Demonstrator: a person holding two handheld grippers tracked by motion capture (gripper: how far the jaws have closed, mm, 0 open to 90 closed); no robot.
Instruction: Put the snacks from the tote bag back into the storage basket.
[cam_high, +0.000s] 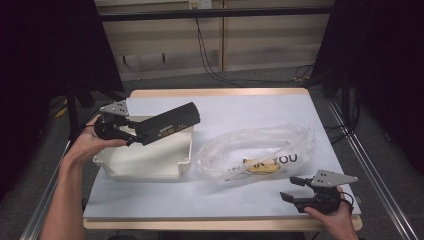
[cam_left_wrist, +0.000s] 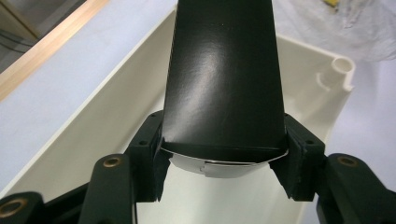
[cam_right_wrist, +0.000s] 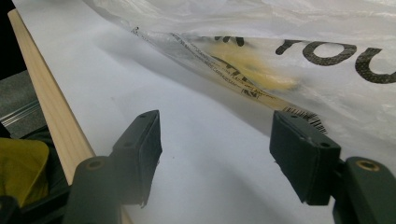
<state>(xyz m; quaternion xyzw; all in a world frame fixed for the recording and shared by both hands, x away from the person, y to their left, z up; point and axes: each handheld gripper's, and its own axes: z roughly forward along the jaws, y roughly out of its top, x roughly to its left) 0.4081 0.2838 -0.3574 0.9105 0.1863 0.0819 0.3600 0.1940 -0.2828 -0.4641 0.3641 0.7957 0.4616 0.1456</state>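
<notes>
We read "YOU" on the clear plastic bag (cam_high: 260, 150); the black carton's (cam_high: 167, 123) label stays illegible. Left gripper (cam_left_wrist: 223, 149) clamps that carton; right gripper (cam_right_wrist: 219, 154) gapes wide, empty.

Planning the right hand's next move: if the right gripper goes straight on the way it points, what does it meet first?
Most likely the plastic bag. The right gripper is open, with bare table between its jaws and the bag just ahead; the gap is hard to judge.

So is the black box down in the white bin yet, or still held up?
Held up: the left claw grips the black box by one end, slanting above the white bin.
</notes>
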